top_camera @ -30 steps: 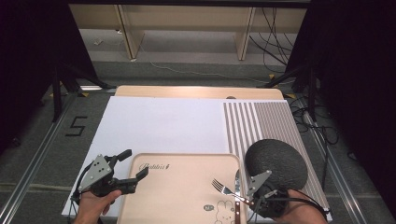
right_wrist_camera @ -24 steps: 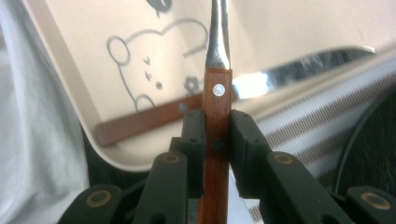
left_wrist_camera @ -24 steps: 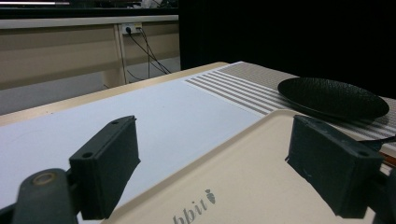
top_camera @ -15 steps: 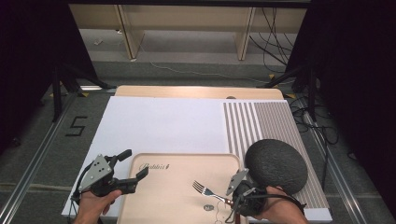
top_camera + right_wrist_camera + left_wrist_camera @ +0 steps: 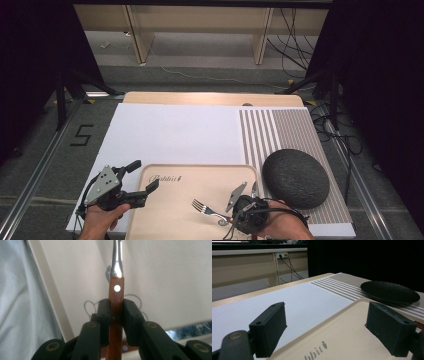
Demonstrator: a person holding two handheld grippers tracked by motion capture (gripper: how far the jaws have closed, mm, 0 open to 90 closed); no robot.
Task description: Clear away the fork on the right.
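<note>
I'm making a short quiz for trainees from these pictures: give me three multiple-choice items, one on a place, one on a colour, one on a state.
1. Where is the fork?
A. over the beige tray
B. on the dark plate
C. on the striped mat

2. What colour is the plate?
A. white
B. dark grey to black
C. red

3. How is the left tool?
A. shut on the fork
B. shut on the tray's rim
C. open, holding nothing

Answers:
1 A: the high view shows its tines above the tray, the wooden handle clamped in the right tool.
2 B: it looks black in the left gripper view.
3 C: its jaws stand wide apart over the tray's edge.
</note>
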